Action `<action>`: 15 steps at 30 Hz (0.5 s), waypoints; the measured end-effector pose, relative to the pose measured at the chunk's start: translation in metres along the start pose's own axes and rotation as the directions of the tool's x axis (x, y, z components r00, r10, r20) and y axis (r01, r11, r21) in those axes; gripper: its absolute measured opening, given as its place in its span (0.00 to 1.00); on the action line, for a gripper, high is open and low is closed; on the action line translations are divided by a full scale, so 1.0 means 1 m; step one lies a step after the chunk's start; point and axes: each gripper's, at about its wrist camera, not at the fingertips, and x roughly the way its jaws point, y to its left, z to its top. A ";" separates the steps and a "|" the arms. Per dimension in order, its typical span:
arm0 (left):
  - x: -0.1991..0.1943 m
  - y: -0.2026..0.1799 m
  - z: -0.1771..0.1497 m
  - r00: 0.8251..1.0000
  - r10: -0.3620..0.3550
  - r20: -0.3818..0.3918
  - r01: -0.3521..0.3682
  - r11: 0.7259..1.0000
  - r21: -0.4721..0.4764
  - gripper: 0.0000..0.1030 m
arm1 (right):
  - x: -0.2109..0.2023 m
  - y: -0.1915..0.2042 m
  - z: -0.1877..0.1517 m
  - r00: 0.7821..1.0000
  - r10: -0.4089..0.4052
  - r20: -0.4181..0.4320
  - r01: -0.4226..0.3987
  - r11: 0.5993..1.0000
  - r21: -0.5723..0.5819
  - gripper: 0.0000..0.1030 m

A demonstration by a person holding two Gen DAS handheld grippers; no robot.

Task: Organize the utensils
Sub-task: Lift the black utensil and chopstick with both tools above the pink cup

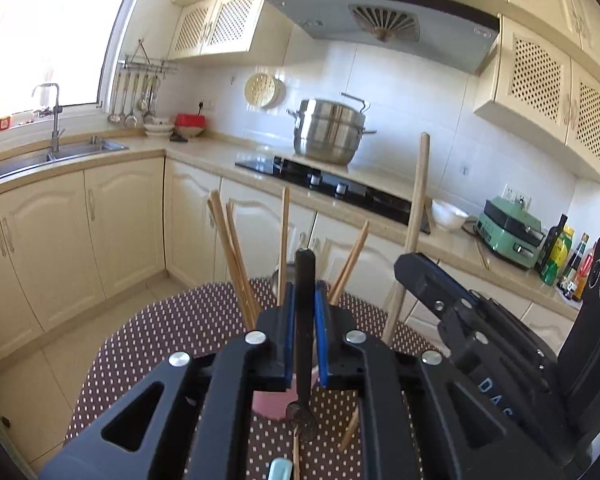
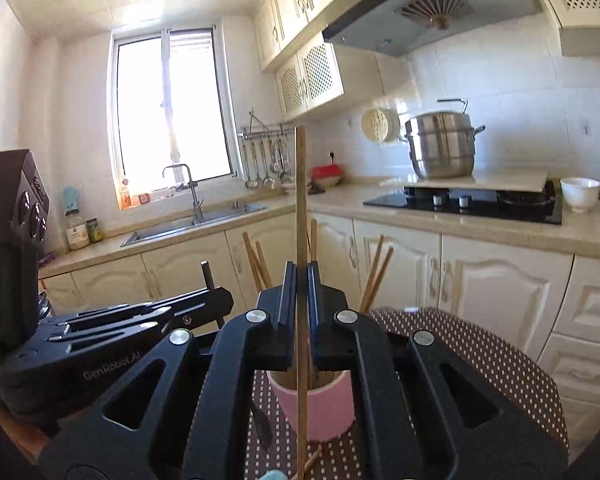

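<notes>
The left gripper pinches a black-handled utensil standing upright, its metal end hanging just beside the pink cup on the dotted table. The right gripper pinches one long wooden chopstick, held straight up in front of the cup, where more chopsticks already stand. To do this well, I think each hand should keep its stick straight, line it up over the cup's mouth, lower it slowly, and let go only once the tip is inside.
</notes>
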 end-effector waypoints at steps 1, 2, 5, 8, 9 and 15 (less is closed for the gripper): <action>0.001 0.000 0.003 1.000 0.007 0.010 -0.007 1.000 0.000 0.09 | 0.002 0.001 0.002 1.000 -0.003 0.012 0.003 1.000 -0.002 0.06; 0.003 0.000 0.007 1.000 0.012 0.018 -0.012 1.000 0.003 0.09 | 0.004 0.002 0.005 1.000 -0.007 0.028 0.007 1.000 -0.006 0.06; 0.008 -0.002 0.016 0.999 0.011 0.044 -0.011 1.000 0.003 0.09 | 0.007 0.005 0.015 0.997 -0.010 0.074 0.011 1.000 -0.013 0.06; 0.013 -0.004 0.023 0.997 0.009 0.071 -0.010 1.000 0.006 0.09 | 0.012 0.004 0.023 0.994 -0.016 0.110 0.017 1.000 -0.017 0.06; 0.014 -0.004 0.025 0.997 0.007 0.078 -0.008 1.000 0.005 0.09 | 0.014 0.004 0.024 0.993 -0.017 0.120 0.019 1.000 -0.016 0.06; 0.025 -0.003 0.034 0.992 0.004 0.125 -0.002 1.000 -0.012 0.09 | 0.017 0.001 0.029 0.977 -0.071 0.199 0.073 0.997 -0.004 0.06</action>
